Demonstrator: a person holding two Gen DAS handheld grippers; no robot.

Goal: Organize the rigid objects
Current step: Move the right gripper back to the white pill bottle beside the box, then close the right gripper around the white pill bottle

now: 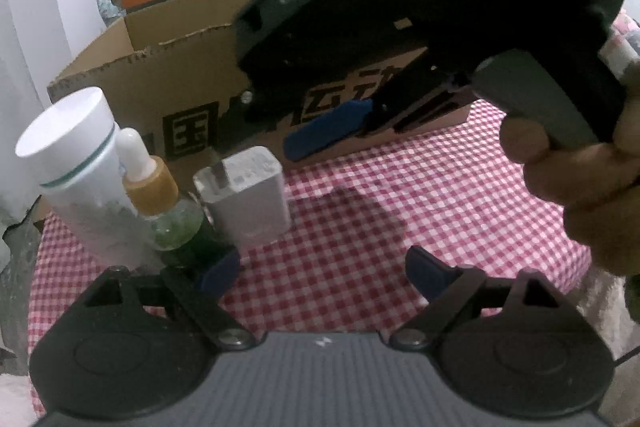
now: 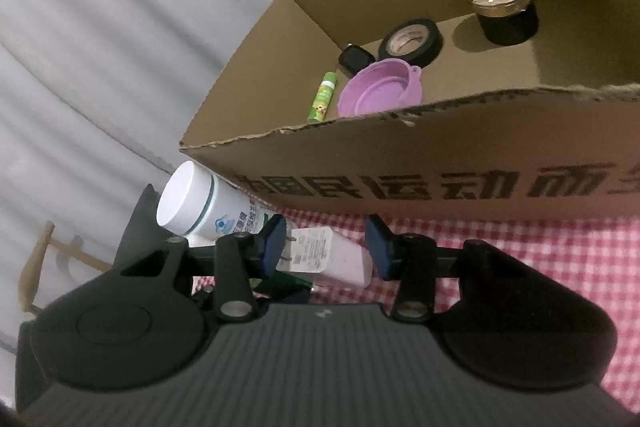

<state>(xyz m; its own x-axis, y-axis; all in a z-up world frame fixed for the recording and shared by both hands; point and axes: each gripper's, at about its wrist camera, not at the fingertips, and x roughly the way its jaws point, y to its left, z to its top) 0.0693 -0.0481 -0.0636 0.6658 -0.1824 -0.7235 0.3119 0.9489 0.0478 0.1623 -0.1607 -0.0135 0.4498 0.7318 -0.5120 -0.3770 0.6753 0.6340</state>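
A white charger plug [image 1: 244, 195] lies on the red checked cloth [image 1: 400, 187], in front of the cardboard box [image 1: 180, 87]. Left of it stand a dropper bottle [image 1: 160, 203] and a white bottle [image 1: 72, 167]. My left gripper [image 1: 322, 267] is open just above the cloth, and its left fingertip is close to the dropper bottle. In the right wrist view, my right gripper [image 2: 324, 245] has the charger plug [image 2: 344, 259] between its pads with no clear press, prongs toward the left pad. Its blue finger [image 1: 328, 131] hangs by the plug's top right corner.
Inside the box [image 2: 400, 155] lie a gold-lidded black jar [image 2: 504, 7], a black tape roll [image 2: 412, 41], a purple cup [image 2: 380, 87], a green tube [image 2: 322, 97] and a small black item [image 2: 354, 59]. A hand [image 1: 580, 167] holds the right gripper. A white curtain [image 2: 100, 47] hangs at the left.
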